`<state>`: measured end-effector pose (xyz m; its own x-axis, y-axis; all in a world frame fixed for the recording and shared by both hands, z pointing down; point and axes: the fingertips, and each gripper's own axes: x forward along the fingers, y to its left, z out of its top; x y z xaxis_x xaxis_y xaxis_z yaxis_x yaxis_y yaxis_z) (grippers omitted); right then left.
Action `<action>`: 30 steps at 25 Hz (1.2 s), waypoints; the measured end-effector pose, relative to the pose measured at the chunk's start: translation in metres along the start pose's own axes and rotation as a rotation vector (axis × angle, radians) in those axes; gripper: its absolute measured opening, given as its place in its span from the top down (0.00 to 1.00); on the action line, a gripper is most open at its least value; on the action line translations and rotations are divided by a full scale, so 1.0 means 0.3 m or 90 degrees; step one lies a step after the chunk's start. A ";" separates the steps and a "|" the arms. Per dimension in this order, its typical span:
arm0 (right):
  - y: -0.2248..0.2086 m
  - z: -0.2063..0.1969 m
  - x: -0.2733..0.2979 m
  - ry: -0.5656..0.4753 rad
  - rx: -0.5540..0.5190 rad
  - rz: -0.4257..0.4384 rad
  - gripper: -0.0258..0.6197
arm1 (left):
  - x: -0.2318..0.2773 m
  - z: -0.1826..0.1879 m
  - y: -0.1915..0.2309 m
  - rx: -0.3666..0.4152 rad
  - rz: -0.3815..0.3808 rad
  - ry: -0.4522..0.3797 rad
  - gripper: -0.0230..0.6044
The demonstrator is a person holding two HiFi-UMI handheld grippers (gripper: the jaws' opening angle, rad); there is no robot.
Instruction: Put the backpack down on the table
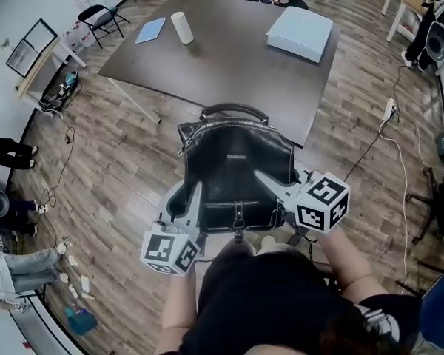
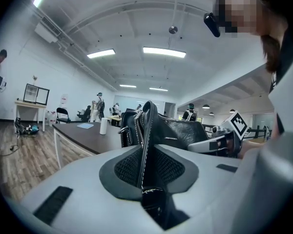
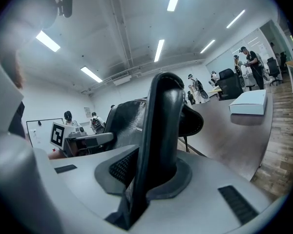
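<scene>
The backpack (image 1: 233,161) hangs in the air between the two grippers, not yet set down, so the step in hand looks like the carry toward the surface (image 1: 229,58). The left gripper (image 1: 194,198) has its jaws clenched on a thin stitched edge of black leather at the bag's left side, which the left gripper view shows running straight up between the pads. The right gripper (image 1: 270,180) has its jaws clamped on a thicker padded fold at the bag's right side. The bag's body and top handle stand just ahead of both pairs of jaws, and its base appears to hang over the wooden floor, short of the surface's near edge. Further ahead of the jaws lie a white cylinder (image 1: 182,27) and a blue sheet (image 1: 150,29) toward the left, and a white box (image 1: 300,33) toward the right, with bare top between them. The next move probably calls for carrying the bag forward over that near edge with both grips level, lowering it until the base rests, and only then letting the jaws go.
</scene>
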<state>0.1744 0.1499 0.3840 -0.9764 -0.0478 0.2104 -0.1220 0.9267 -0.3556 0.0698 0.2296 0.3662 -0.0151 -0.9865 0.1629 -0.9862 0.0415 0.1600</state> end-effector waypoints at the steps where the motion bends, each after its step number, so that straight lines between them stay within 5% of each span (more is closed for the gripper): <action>1: 0.000 0.001 0.014 0.001 0.003 0.002 0.85 | 0.004 0.001 0.015 0.000 0.002 0.003 0.81; 30: -0.166 0.293 0.734 -0.011 0.061 -0.038 0.87 | 0.352 0.226 0.750 0.014 -0.067 0.004 0.81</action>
<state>-0.0502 0.0603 0.3679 -0.9698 -0.1093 0.2180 -0.1958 0.8820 -0.4287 -0.1647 0.1239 0.3533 0.0894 -0.9844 0.1519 -0.9858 -0.0656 0.1548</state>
